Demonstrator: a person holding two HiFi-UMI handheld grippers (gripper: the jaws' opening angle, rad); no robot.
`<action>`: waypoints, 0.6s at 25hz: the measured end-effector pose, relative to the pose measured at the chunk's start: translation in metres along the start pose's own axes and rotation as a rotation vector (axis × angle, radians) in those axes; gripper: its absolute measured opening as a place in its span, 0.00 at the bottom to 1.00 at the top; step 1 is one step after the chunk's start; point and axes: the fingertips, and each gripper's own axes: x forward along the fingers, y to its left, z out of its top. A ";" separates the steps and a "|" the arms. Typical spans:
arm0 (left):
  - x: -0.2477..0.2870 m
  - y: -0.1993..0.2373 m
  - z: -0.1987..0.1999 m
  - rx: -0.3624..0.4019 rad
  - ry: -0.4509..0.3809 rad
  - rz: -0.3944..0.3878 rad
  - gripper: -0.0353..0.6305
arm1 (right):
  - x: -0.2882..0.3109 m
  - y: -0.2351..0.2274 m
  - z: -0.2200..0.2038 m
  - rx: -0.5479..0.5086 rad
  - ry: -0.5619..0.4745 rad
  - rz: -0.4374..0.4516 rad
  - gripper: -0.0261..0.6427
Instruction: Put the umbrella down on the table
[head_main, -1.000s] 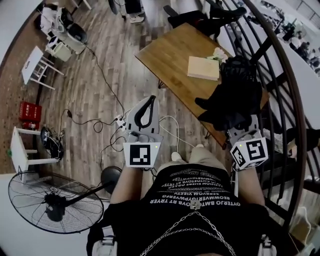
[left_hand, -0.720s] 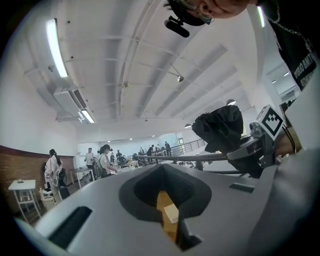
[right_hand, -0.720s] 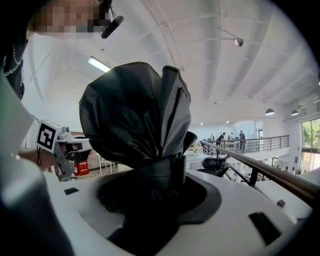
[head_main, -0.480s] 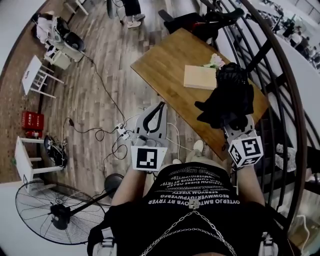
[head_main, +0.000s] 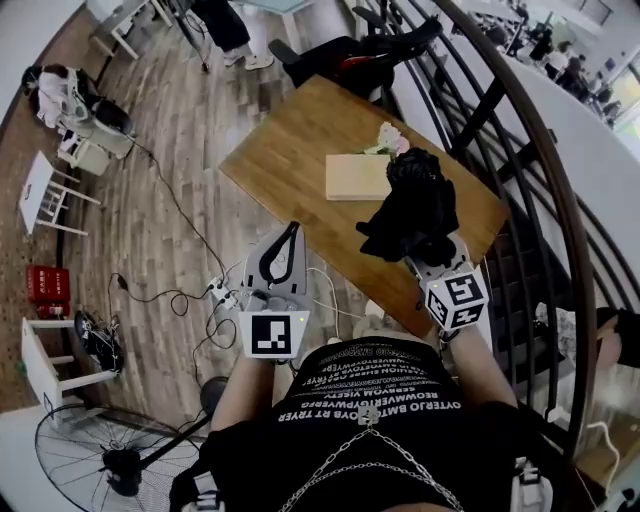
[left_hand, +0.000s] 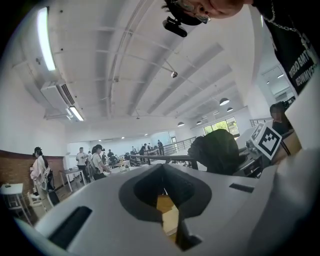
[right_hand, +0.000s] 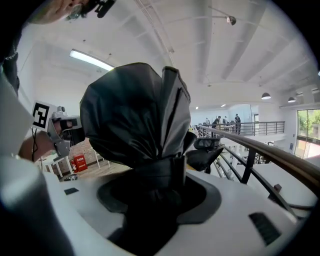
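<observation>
A black folded umbrella (head_main: 415, 205) sticks up out of my right gripper (head_main: 428, 252), whose jaws are shut on its strapped lower end. In the right gripper view the umbrella (right_hand: 135, 115) fills the middle, bunched above the right gripper (right_hand: 160, 167). It hangs over the near right part of the wooden table (head_main: 285, 150). My left gripper (head_main: 290, 232) is shut with nothing in it, just off the table's near edge. In the left gripper view the left gripper (left_hand: 162, 167) points level and the umbrella (left_hand: 217, 152) shows at the right.
A pale flat block (head_main: 355, 177) and a small bunch of flowers (head_main: 390, 140) lie on the table beside the umbrella. A dark railing with a wooden handrail (head_main: 520, 190) runs along the right. A black seat (head_main: 350, 55) stands past the table. Cables (head_main: 220, 295) and a fan (head_main: 110, 460) are on the floor at left.
Both grippers have moved forward towards the table. The umbrella has gone with the right gripper and now hangs lower over the table's near right part. The left gripper stays shut.
</observation>
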 end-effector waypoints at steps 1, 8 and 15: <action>0.004 -0.003 0.000 0.003 0.008 -0.008 0.10 | 0.002 -0.004 -0.006 0.005 0.015 -0.002 0.39; 0.035 -0.015 0.003 0.002 -0.006 -0.030 0.10 | 0.026 -0.028 -0.055 0.032 0.129 0.000 0.39; 0.054 -0.023 -0.008 0.029 0.026 -0.061 0.10 | 0.045 -0.040 -0.127 0.064 0.277 0.006 0.39</action>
